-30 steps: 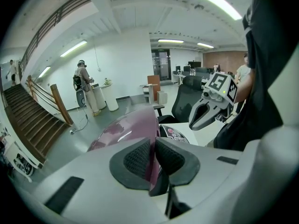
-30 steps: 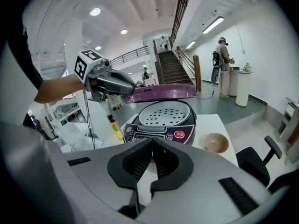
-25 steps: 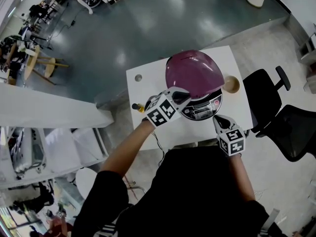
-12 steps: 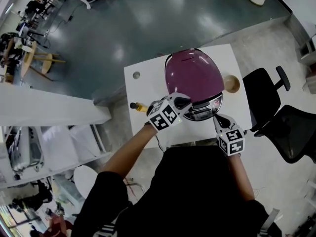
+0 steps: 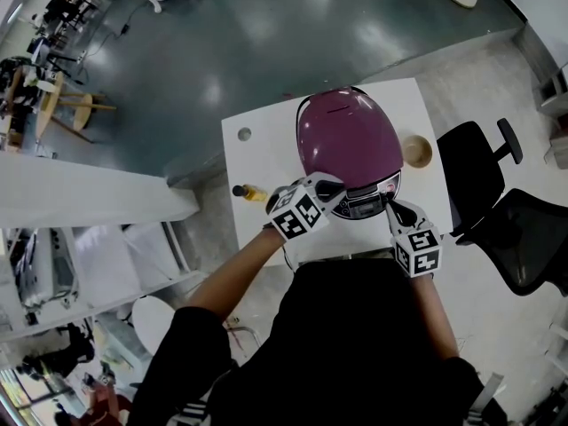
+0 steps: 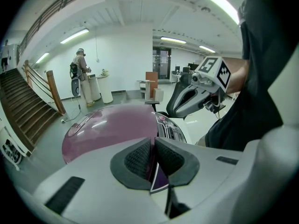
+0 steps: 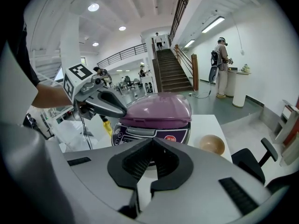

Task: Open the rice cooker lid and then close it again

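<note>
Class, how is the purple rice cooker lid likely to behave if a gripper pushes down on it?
The lid probably stays stiff: its dome holds a smooth, even shape. Its glossy surface shows bright reflections, so it is likely slippery. The cooker body looks squat and wide, so tipping seems unlikely.

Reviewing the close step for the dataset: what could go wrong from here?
1. The left gripper, jaws shut, sits at the front edge of the smooth, domed rice cooker lid; it could slip onto the control panel and hit a button.
2. The lid looks down, but a latch can't be confirmed; it may spring up on release.
</note>
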A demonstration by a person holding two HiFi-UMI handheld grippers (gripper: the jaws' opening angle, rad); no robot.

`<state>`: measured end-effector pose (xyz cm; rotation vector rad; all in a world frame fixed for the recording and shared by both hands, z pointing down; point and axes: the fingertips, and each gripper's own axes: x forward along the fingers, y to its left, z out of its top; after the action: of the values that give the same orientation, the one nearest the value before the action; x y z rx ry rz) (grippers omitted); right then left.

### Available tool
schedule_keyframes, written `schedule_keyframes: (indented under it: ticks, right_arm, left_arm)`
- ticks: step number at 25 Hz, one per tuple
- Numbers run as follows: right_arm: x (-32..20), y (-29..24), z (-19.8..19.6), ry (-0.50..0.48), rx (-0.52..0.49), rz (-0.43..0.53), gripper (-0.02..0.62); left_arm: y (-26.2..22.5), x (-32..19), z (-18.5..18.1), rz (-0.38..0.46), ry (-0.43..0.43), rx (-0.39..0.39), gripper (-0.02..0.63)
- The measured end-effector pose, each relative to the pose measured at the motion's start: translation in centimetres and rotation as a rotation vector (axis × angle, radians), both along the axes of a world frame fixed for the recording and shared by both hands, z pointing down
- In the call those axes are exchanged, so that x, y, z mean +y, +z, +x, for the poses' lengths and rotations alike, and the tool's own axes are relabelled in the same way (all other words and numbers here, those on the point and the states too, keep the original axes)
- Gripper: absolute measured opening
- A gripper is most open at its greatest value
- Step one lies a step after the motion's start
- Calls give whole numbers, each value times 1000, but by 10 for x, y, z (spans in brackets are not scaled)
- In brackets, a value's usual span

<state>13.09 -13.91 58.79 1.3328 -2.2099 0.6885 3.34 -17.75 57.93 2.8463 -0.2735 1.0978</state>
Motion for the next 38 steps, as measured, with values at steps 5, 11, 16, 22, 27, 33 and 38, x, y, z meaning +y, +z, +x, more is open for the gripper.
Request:
schedule_keyframes:
  ticks: [5, 11, 16, 22, 27, 33, 38]
  right_arm:
    - [-4, 1, 3, 6, 4, -7, 0]
    - [-8, 3, 3, -2, 6, -18, 0]
    - [-13, 3, 7, 0, 10, -21, 0]
    - [-16, 7, 7, -7, 14, -32, 0]
    - [-21, 9, 5, -16, 11, -36, 0]
    - [-26, 8, 7, -17, 11, -39, 0]
    - [-29, 11, 8, -18, 11, -45, 0]
  left_arm:
    - [6, 0, 0, -9, 4, -6, 12]
    - [15, 2, 0, -21, 12, -19, 5]
    - [20, 2, 1, -42, 3, -18, 4]
    - [21, 2, 2, -69, -2, -12, 3]
    - [23, 2, 4, -78, -15, -1, 3]
    - [24, 2, 4, -110, -16, -2, 3]
    - [25, -1, 5, -152, -43, 9, 2]
